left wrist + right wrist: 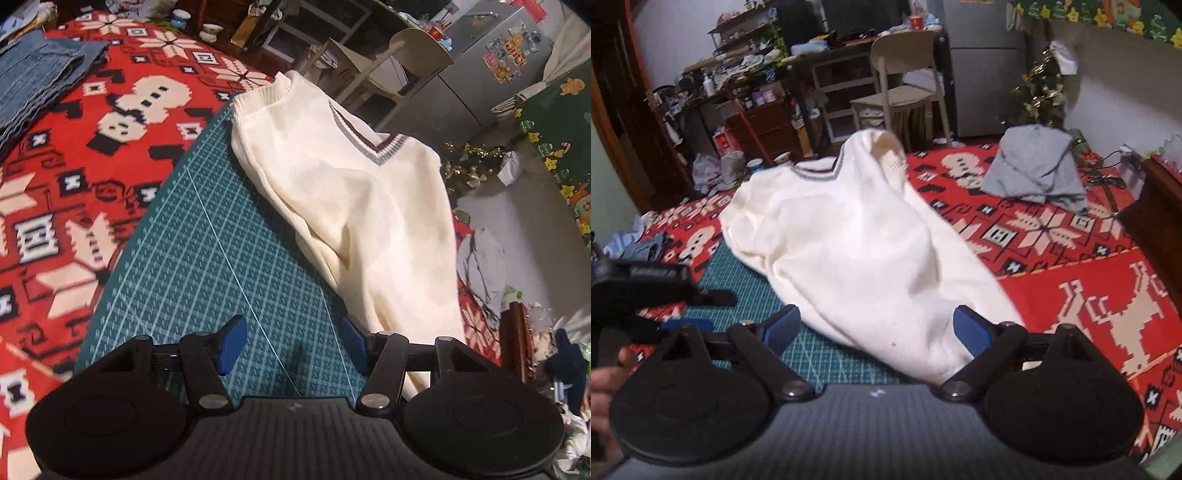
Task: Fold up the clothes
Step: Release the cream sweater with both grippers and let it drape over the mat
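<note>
Lying partly folded on the green mat (207,236), the cream sweater (343,195) seems to have one sleeve turned in, while the left gripper (291,347) and right gripper (877,328) are both released, leaving further folds.

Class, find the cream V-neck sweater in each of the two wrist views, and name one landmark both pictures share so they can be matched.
Left wrist view: the cream V-neck sweater lies right of centre, running from its collar at the top toward the right edge of the green cutting mat.
Right wrist view: the sweater fills the centre, collar farthest away, hem nearest the open right tool.
Shared landmark: the beige chair beyond the collar.
</note>
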Demonstrator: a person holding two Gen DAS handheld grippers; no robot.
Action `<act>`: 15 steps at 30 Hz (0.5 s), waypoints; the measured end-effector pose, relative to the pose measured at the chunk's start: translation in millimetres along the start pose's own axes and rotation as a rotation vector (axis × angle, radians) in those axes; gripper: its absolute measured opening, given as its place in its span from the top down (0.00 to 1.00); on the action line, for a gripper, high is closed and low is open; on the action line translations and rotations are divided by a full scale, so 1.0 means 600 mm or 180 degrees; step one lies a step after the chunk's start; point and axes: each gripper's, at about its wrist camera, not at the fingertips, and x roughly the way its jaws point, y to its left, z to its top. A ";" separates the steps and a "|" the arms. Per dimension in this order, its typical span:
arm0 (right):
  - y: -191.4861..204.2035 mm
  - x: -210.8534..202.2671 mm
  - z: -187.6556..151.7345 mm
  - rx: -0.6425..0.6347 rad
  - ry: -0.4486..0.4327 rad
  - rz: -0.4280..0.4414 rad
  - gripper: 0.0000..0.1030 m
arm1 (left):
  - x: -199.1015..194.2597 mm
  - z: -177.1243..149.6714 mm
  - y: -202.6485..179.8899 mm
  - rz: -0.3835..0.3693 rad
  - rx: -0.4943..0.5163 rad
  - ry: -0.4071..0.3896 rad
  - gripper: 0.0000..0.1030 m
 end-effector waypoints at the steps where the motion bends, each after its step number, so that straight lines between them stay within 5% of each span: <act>1: 0.002 0.008 -0.003 -0.0040 0.0056 0.0013 0.11 | 0.005 0.004 0.000 -0.0001 0.0001 -0.0002 0.46; 10: 0.014 0.079 -0.017 -0.0532 0.0290 -0.0165 0.14 | 0.030 0.018 0.008 -0.0340 -0.0229 0.0164 0.48; 15: -0.010 0.111 -0.022 -0.0624 0.0383 -0.0289 0.24 | 0.035 0.016 0.002 -0.0288 -0.0133 0.0185 0.48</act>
